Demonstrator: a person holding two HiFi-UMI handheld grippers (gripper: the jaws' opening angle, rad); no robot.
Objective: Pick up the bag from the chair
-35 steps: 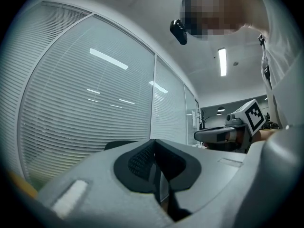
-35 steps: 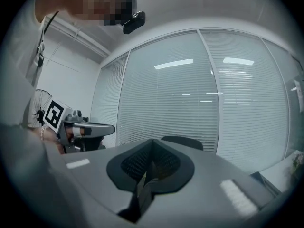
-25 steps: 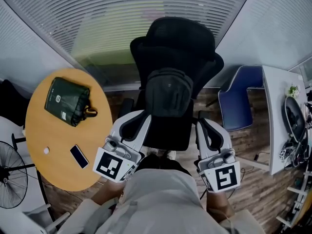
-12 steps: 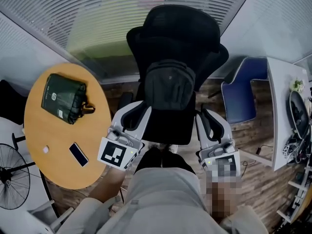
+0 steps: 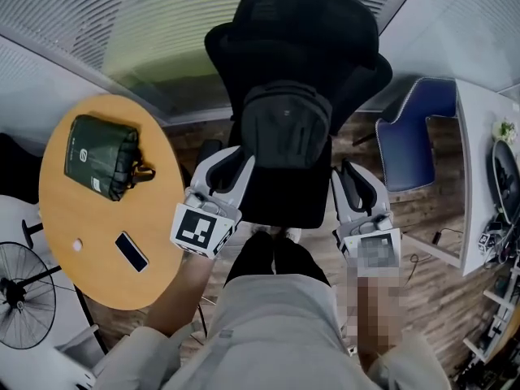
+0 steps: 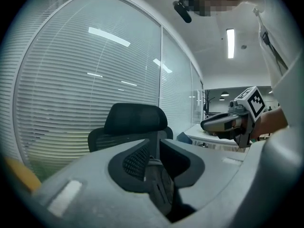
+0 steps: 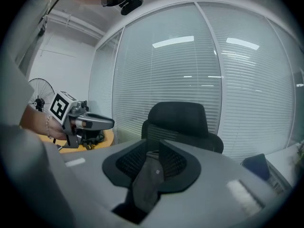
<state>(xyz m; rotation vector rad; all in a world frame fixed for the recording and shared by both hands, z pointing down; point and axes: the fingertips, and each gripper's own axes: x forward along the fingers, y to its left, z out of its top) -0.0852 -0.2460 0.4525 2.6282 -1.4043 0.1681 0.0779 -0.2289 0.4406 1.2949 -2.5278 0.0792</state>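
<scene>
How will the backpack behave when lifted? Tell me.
Likely floppy: the fabric backpack leans on the chair back, so it may sag. It looks plump, so perhaps somewhat heavy. Matte cloth, so unlikely to slip.

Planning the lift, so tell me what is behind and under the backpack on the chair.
Behind the backpack stands the office chair's black backrest; under it is the seat. The lower backrest and the part of the seat beneath the bag are covered.
</scene>
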